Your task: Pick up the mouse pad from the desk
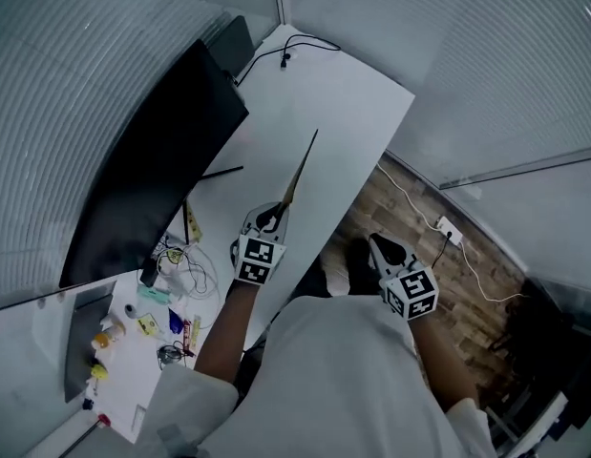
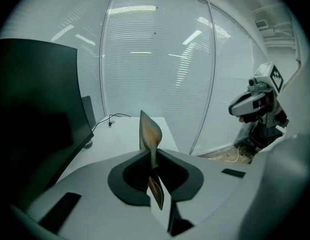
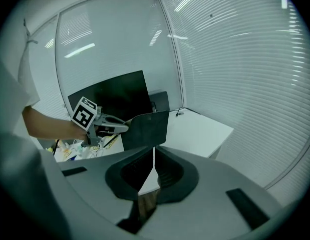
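mouse pad [image 1: 297, 175] is up off the white worktop [image 1: 352, 103], seen edge-on as a thin line at the middle of the frame. left gripper [image 1: 273, 216] has its jaws pinched narrow on the pad's lower end. right gripper [image 1: 379, 246] is at the lower right, past the worktop's edge above the floor, jaws together with nothing between them. dark monitor [image 1: 152, 170] stands at the left.
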Motion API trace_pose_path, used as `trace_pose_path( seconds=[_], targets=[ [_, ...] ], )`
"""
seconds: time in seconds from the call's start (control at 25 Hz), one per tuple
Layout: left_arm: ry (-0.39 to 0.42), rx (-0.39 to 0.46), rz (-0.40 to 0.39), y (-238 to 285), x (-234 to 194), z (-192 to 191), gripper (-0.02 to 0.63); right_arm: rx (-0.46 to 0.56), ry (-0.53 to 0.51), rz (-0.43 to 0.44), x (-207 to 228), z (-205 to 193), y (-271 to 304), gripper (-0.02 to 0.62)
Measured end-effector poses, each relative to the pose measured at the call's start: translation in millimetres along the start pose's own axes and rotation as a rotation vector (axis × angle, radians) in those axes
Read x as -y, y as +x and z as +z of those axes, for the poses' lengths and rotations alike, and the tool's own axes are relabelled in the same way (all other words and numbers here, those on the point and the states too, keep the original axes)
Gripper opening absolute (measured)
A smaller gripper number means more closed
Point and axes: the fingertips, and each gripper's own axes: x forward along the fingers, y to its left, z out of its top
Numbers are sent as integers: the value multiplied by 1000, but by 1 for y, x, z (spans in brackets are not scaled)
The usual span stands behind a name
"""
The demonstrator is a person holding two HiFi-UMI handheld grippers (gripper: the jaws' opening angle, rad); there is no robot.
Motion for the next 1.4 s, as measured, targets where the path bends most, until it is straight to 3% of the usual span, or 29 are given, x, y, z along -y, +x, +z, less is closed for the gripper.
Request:
trace_pose_path(
  seconds=[0.28,0.8,1.08,1.4],
  targets=[
    [-70,50,96,-29,18,25,38,13,-60,123,15,23,4,34],
    [-233,148,390,-79,70,63,38,54,-182,375,49,61,-14,34],
    [-371,198,536,-116,100,81,38,28,-244,552,44,92,-20,34],
    [-438,224,661,-160,130,78,38,35,-298,671,18,105,-19,34]
  ],
)
